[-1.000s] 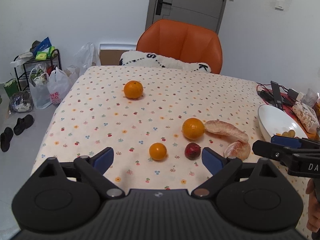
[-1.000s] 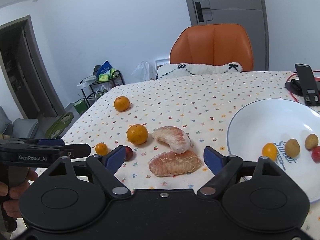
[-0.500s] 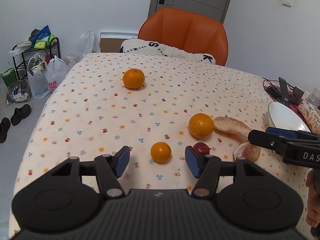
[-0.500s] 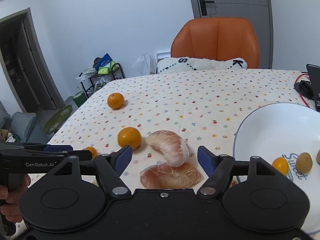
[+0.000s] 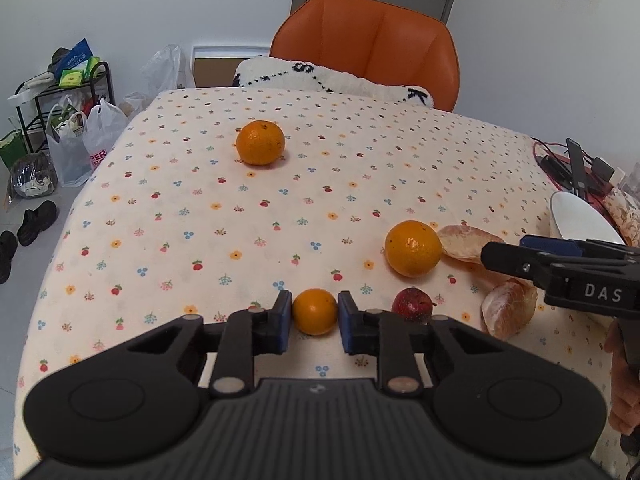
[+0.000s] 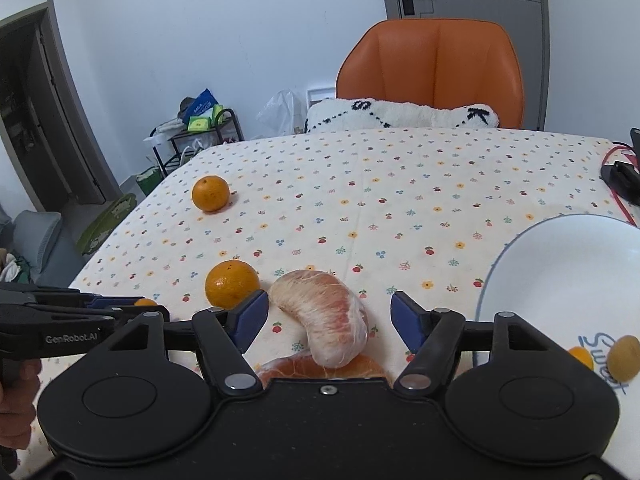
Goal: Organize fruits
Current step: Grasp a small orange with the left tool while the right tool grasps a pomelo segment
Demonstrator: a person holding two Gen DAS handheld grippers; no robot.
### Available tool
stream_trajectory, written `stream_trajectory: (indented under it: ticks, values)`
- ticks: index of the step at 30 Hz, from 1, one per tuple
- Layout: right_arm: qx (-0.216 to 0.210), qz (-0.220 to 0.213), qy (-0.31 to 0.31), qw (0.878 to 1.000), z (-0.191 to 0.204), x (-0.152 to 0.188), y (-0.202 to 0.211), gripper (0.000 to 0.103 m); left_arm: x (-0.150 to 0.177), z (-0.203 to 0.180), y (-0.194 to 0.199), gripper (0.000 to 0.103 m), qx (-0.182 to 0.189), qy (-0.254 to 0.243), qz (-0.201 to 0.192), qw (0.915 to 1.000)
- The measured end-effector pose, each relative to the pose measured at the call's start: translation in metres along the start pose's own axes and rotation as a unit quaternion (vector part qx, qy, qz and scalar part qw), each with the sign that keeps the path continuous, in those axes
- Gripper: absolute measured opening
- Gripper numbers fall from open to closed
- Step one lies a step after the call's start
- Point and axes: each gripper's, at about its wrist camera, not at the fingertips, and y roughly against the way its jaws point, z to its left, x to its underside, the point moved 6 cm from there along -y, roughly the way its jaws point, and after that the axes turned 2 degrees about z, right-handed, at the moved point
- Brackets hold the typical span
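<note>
We take the white plate (image 6: 560, 264) at the right edge of the desk (image 5: 320, 200) as our landmark and read from the far left toward it. Farthest from the plate, toward the orange chair (image 5: 372, 44), a large orange (image 5: 260, 148) sits alone on the flowered cloth. Nearer us, our left hand-held gripper (image 5: 315, 318) has its blue pads closed in against both sides of a small mandarin (image 5: 315, 311), which rests on the desk between them. Just on the plate side of that mandarin lies a dark red fruit (image 5: 413, 304), and behind it a second large orange (image 5: 413, 248) touches a peeled pomelo segment (image 6: 324, 312). Our right hand-held gripper (image 6: 325, 322) has its jaws spread wide, one on each side of this curved segment without touching it. Another peeled pomelo piece (image 6: 324, 366) lies under the near end of the first, partly hidden by the gripper body. On the plate itself, near the word "Sweet", we see a small orange fruit (image 6: 581, 356) and a yellow-brown one (image 6: 624, 357). Beyond the plate, black cables and a stand (image 5: 576, 168) lie at the desk's edge. In the left wrist view, a hand (image 5: 622, 392) grips the right tool's handle.
</note>
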Motion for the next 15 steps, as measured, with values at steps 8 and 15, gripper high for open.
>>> stream_trajectory:
  ticks: [8,15]
  values:
    - [0.008,0.017,0.013,1.0,0.001,-0.001,-0.013,0.063,-0.009,0.006,0.002,0.023,-0.003,0.005,-0.009,0.9999]
    - [0.011,0.024,0.028,0.999,0.003,0.0,-0.014,0.062,-0.01,0.005,0.004,0.023,0.002,0.009,-0.012,0.9999]
